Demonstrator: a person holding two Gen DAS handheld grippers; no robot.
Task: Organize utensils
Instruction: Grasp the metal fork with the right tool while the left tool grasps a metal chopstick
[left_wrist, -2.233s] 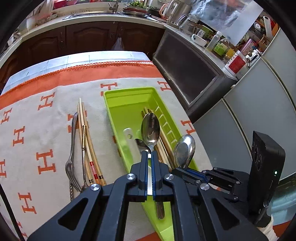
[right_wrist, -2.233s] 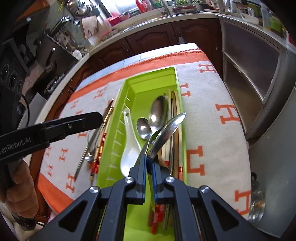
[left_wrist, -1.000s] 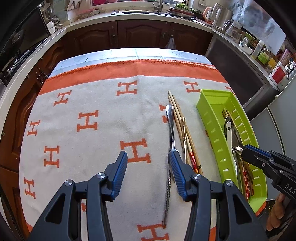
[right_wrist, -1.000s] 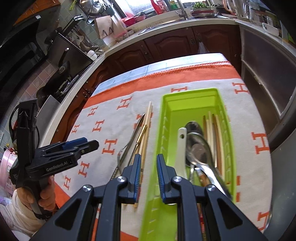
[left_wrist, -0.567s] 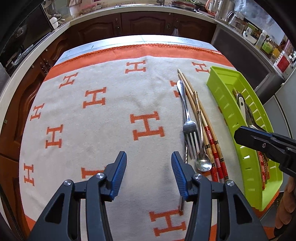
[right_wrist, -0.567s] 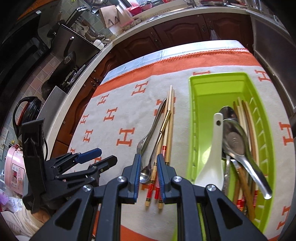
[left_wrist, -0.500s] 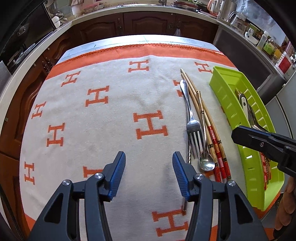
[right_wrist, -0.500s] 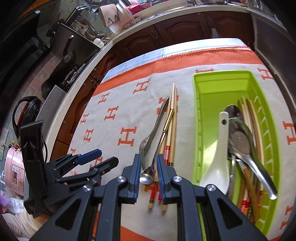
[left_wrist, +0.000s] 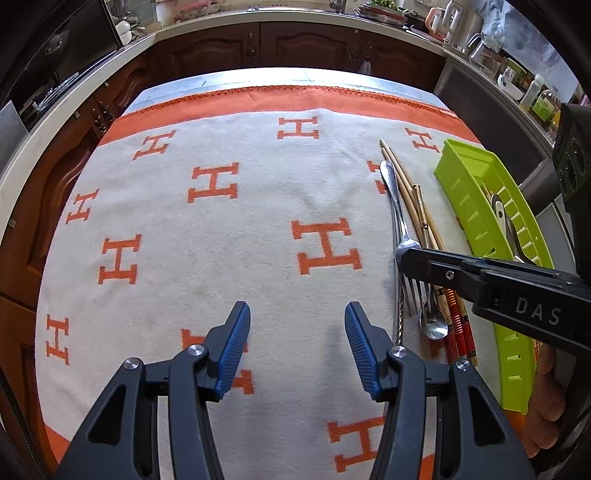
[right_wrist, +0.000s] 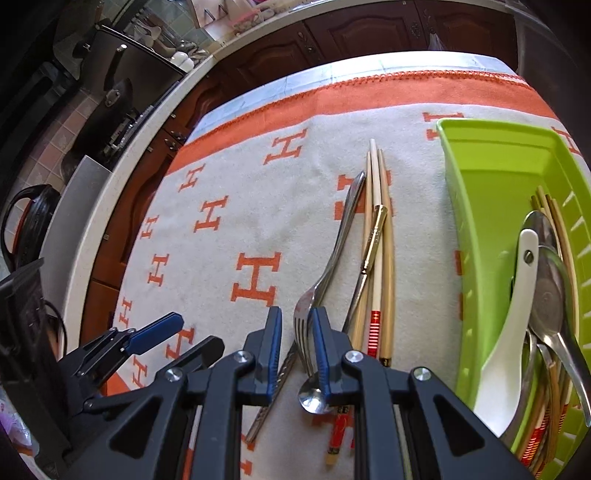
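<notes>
A steel fork (right_wrist: 334, 254), a small gold-handled spoon (right_wrist: 371, 240) and wooden chopsticks (right_wrist: 380, 236) lie side by side on the H-patterned cloth, left of the green tray (right_wrist: 480, 206). The tray holds a white ceramic spoon (right_wrist: 513, 317), steel spoons (right_wrist: 554, 280) and chopsticks. My right gripper (right_wrist: 294, 336) is open with narrow jaws low over the fork's tines; it also shows in the left wrist view (left_wrist: 406, 258). My left gripper (left_wrist: 297, 341) is open wide and empty over bare cloth, left of the fork (left_wrist: 397, 206).
The orange-bordered cloth (left_wrist: 221, 206) covers the table. The tray (left_wrist: 476, 206) sits near the table's right edge. Dark cabinets and a cluttered counter (left_wrist: 295, 22) run behind. A twisted metal rod (right_wrist: 273, 391) lies under the fork's tines.
My right gripper has moved left from the tray and come down over the fork's tines. My left gripper has stayed open and drifted little.
</notes>
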